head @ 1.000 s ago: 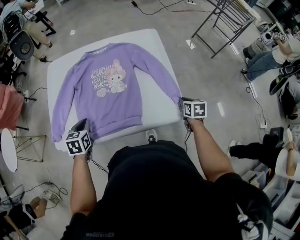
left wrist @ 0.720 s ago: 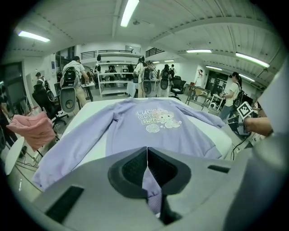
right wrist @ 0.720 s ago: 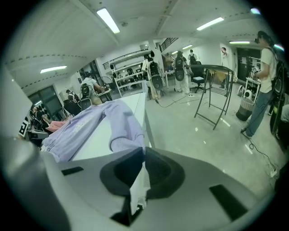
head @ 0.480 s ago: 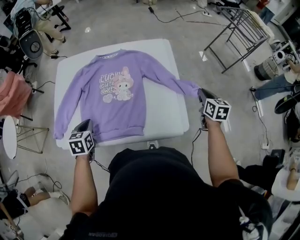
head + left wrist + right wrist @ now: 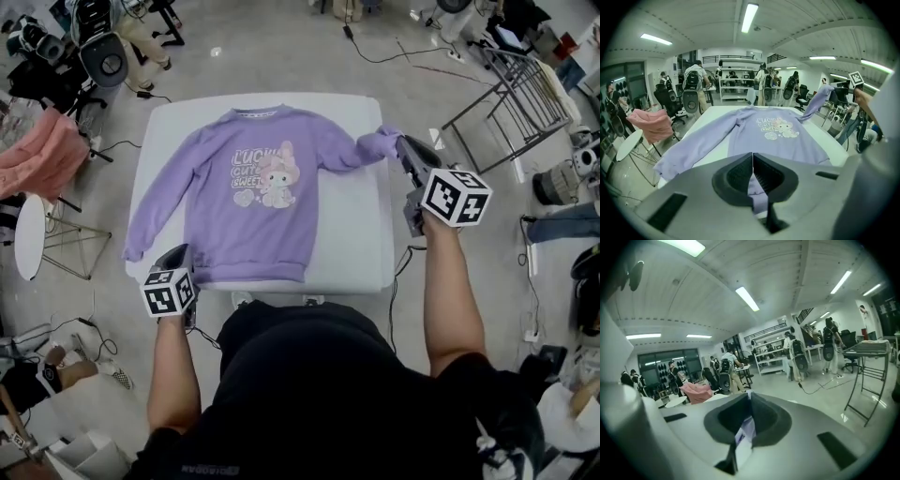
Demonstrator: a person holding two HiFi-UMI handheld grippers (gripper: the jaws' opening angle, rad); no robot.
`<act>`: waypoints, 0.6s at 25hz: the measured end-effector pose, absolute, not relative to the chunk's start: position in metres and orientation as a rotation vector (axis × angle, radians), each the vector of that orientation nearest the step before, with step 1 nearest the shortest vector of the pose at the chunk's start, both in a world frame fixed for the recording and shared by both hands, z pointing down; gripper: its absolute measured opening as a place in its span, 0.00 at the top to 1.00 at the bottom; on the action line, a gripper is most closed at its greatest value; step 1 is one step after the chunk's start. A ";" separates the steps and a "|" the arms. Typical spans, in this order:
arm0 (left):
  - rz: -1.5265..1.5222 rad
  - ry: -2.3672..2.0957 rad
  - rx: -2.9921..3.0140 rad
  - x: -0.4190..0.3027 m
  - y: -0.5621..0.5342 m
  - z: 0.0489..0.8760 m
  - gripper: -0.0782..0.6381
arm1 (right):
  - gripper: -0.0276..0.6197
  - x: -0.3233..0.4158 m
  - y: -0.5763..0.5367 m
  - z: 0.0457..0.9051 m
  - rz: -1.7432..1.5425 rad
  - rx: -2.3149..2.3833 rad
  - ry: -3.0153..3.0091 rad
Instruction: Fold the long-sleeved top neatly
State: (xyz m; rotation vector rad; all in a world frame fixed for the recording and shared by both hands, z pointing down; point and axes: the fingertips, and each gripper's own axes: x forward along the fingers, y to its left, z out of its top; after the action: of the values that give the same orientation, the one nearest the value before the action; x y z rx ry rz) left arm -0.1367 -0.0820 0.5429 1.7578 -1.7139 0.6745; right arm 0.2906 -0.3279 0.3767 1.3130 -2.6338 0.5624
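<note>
While the white table (image 5: pixel 361 239) carries the purple long-sleeved top (image 5: pixel 246 220) spread flat with its print up, one sleeve (image 5: pixel 361 150) is held up near the far right corner. The right gripper (image 5: pixel 403 146) pinches its cuff, and the left gripper (image 5: pixel 178 254) clamps cloth at the near hem.

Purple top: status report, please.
Left gripper shut on hem. Right gripper shut on sleeve end, held high. Top flat on table, print up. Nothing on it.

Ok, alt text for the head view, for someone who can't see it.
A purple long-sleeved top lies face up on a white table; the right gripper holds one sleeve's cuff raised at the right, the left gripper grips its near hem.
</note>
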 end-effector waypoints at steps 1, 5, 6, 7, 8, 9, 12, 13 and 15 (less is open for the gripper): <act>0.663 -1.723 1.748 -0.143 -0.082 0.543 0.88 | 0.92 0.272 -0.331 0.371 0.527 1.272 -2.644; 0.639 -1.742 1.736 -0.170 -0.081 0.531 0.88 | 0.92 0.193 -0.340 0.364 0.481 1.118 -2.637; 0.637 -1.746 1.738 -0.179 -0.080 0.529 0.88 | 0.92 0.172 -0.342 0.362 0.480 1.085 -2.637; 0.636 -1.751 1.738 -0.188 -0.080 0.527 0.88 | 0.92 0.151 -0.343 0.360 0.473 1.056 -2.640; 0.633 -1.756 1.735 -0.197 -0.079 0.526 0.88 | 0.92 0.132 -0.344 0.357 0.463 1.030 -2.645; 0.628 -1.761 1.731 -0.205 -0.077 0.526 0.88 | 0.92 0.114 -0.345 0.355 0.452 1.006 -2.650; 0.618 -1.778 1.722 -0.224 -0.071 0.527 0.88 | 0.92 0.067 -0.346 0.357 0.436 0.937 -2.651; 0.620 -1.778 1.720 -0.231 -0.069 0.528 0.88 | 0.92 0.053 -0.347 0.361 0.432 0.919 -2.639; 0.628 -1.770 1.714 -0.244 -0.066 0.533 0.88 | 0.92 0.026 -0.350 0.374 0.429 0.896 -2.598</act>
State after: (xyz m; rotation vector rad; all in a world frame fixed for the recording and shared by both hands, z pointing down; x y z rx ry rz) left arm -0.2439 -0.0661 0.5329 1.7139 -1.7696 0.6279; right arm 0.0265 -0.3499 0.3744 0.8963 -2.5979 0.4295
